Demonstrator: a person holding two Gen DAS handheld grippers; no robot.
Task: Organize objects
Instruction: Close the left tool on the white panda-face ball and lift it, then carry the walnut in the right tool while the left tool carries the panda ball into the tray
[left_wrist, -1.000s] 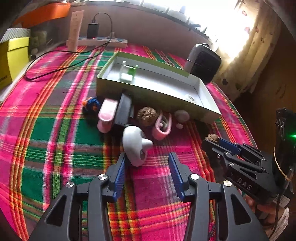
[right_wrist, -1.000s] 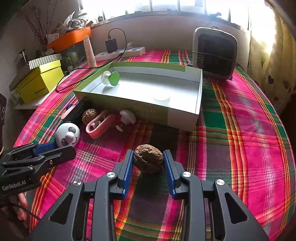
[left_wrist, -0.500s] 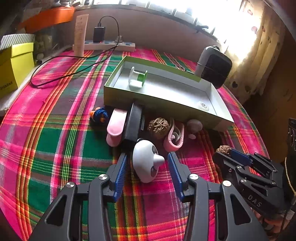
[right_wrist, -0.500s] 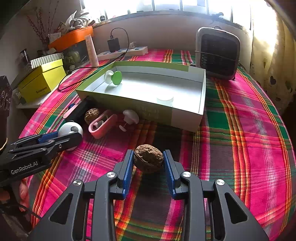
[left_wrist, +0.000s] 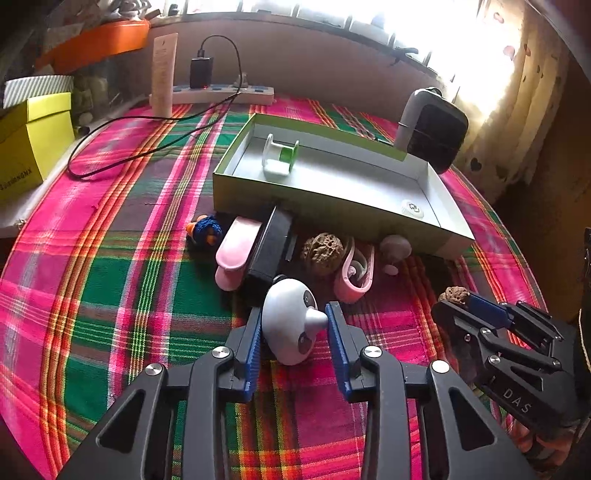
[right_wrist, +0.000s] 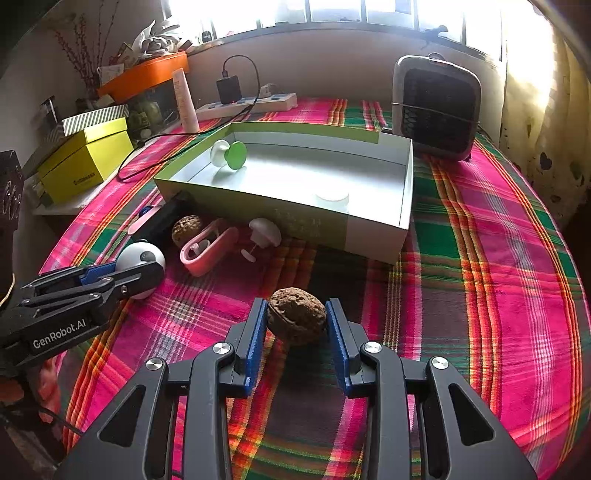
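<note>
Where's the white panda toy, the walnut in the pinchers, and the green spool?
panda toy (left_wrist: 290, 325), left wrist view, its round white body
walnut (right_wrist: 296, 315), right wrist view, its wrinkly top
green spool (left_wrist: 280, 157), left wrist view, its middle

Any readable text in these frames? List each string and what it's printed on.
"GenRobot.AI" on the left gripper body.
"DAS" on the right gripper body.
Yellow box: dark print on its front, too blurred to read.
Tube by the power strip: small print, unreadable.
Tray front wall: faint marks, unreadable.
</note>
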